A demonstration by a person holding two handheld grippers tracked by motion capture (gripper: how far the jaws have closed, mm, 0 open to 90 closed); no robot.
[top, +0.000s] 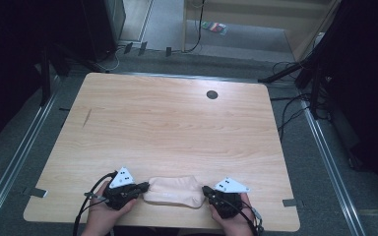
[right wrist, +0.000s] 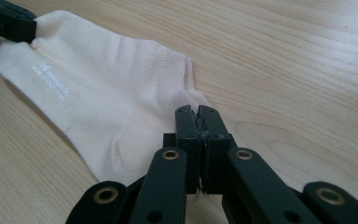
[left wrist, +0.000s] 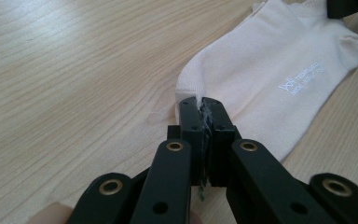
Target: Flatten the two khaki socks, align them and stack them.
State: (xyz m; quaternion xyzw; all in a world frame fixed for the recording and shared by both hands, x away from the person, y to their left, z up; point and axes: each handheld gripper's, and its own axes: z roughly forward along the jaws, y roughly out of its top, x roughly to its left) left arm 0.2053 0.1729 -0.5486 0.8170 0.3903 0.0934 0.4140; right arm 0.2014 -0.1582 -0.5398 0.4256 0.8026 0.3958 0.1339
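**Sock Held at Both Ends, Near Bench Edge**

The pale sock lies flat on the bench, close to the near edge, between the two grippers. The left gripper has its jaws pressed together on one end of the fabric; the right gripper pinches the opposite end likewise. Printed lettering faces up. Judged step: the sock is gripped and stretched flat, ready for folding or lifting. The next move calls for both grippers travelling together, keeping tension even so neither end slips.
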